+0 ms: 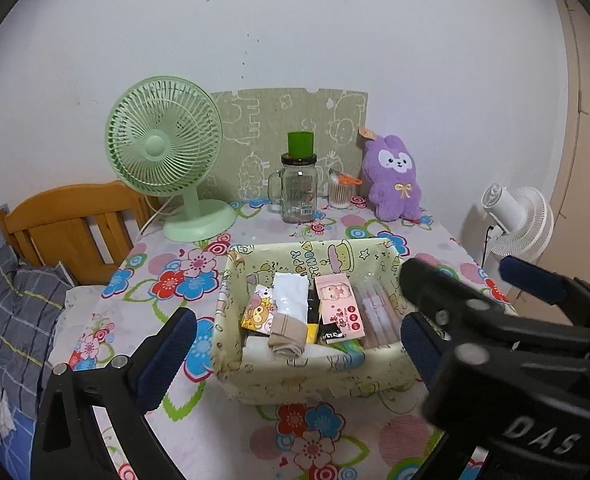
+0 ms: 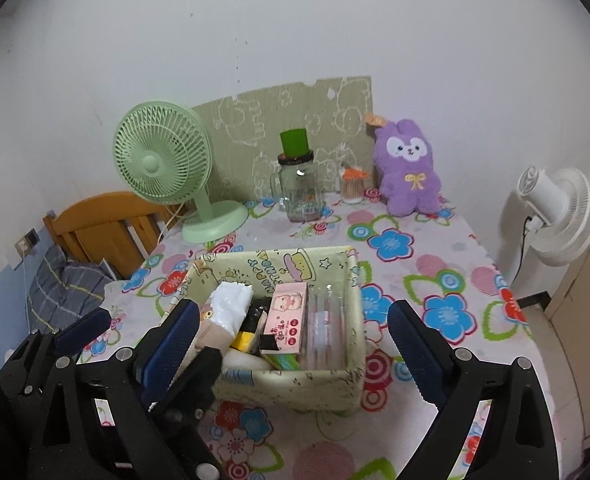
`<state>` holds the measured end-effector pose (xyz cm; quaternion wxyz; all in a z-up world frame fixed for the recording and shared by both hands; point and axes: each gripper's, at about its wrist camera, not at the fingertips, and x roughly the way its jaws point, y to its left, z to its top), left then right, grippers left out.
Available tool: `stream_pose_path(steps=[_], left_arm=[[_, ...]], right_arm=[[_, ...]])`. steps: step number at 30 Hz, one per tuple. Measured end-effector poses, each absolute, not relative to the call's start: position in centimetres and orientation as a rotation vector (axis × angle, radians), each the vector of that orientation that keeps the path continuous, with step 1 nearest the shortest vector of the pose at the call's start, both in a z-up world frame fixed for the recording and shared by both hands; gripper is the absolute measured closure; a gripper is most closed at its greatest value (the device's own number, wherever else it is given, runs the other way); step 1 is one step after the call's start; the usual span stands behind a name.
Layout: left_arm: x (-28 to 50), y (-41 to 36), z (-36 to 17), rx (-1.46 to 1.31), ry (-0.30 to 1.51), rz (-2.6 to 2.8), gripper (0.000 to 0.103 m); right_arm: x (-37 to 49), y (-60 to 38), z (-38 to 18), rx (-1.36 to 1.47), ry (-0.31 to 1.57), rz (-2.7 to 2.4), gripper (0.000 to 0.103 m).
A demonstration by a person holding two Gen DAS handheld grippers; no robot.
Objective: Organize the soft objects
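A pale yellow cartoon-print fabric basket (image 1: 295,378) (image 2: 295,386) sits mid-table. It holds a white wrapped pack (image 1: 291,296), a folded beige cloth (image 1: 289,334), a pink pack (image 1: 339,308) and a clear sleeve. A purple plush toy (image 1: 395,178) (image 2: 409,168) leans at the table's back right. My left gripper (image 1: 299,320) hangs open in front of and above the basket, its pads touching nothing. My right gripper (image 2: 295,308) is also open and empty, close beside the left one. Each shows in the other's view: the right gripper (image 1: 483,280), the left gripper (image 2: 143,346).
The floral tablecloth (image 1: 167,280) covers the table. At the back stand a green desk fan (image 1: 163,148), a glass mug jar with a green cup on it (image 1: 297,192) and a cotton swab jar (image 1: 341,192). A white fan (image 1: 523,220) stands off the right edge, a wooden headboard (image 1: 71,220) and plaid bedding (image 1: 15,312) to the left.
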<state>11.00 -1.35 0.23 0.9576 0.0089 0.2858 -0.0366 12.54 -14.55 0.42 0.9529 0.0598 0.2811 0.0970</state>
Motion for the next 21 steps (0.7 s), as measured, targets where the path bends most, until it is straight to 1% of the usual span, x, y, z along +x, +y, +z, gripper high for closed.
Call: stream_pose_path(steps=[3,12,21], left_arm=[[9.8,-1.3,0.7,0.021,0.563,-0.063,0.000],[6.1,-0.3,1.8,-0.002,0.513,-0.038,0.000],[2.5,1.3,2.3,-0.033,0.448,0.006,0.000]], right_arm=[[11.2,-15.0,1.0,0.121,0.543,0.187,0.003],[6.7,-17.0,2.6,0.126,0.468,0.137,0.000],[2.9,-18.0,2.4,0.097,0.423,0.083,0.000]])
